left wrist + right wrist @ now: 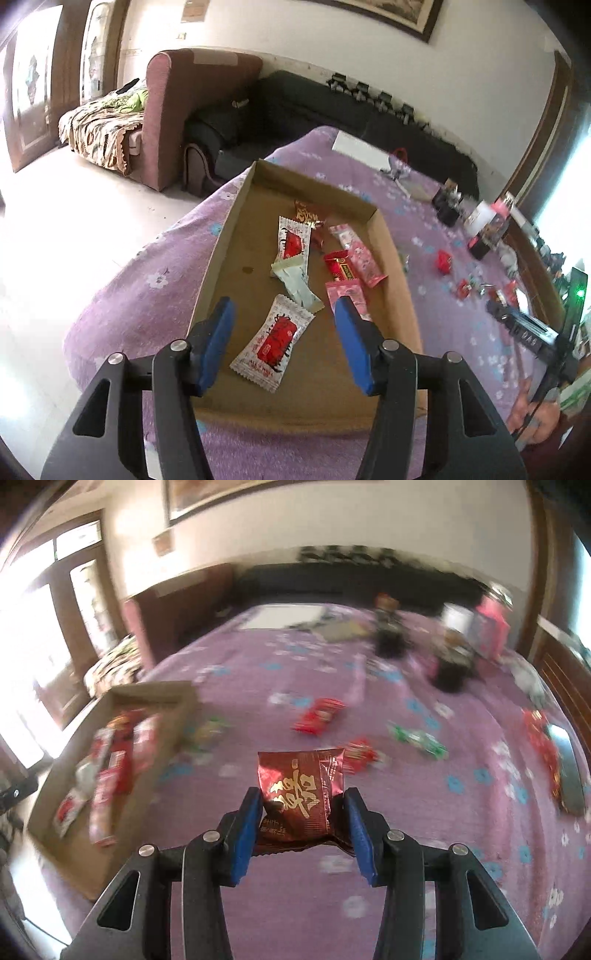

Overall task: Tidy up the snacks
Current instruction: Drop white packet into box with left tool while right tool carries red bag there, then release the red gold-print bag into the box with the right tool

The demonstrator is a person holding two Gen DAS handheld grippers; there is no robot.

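A shallow cardboard box (236, 258) lies on the purple flowered tablecloth and holds several snack packets. My left gripper (284, 308) is open and empty, hovering over the box's near end above a white and red packet (273, 341). My right gripper (301, 801) is shut on a dark red packet with gold characters (303, 794), held above the cloth. The box (162, 701) sits to its left. Loose snacks lie ahead on the cloth: a red packet (319, 714), a green one (417, 738), another red one (360, 755).
Dark jars (452, 664) and a pink box (491, 627) stand at the far right of the table. A white sheet (280, 616) lies at the far edge. A phone (569, 764) lies at the right. A sofa (184, 110) stands beyond the table.
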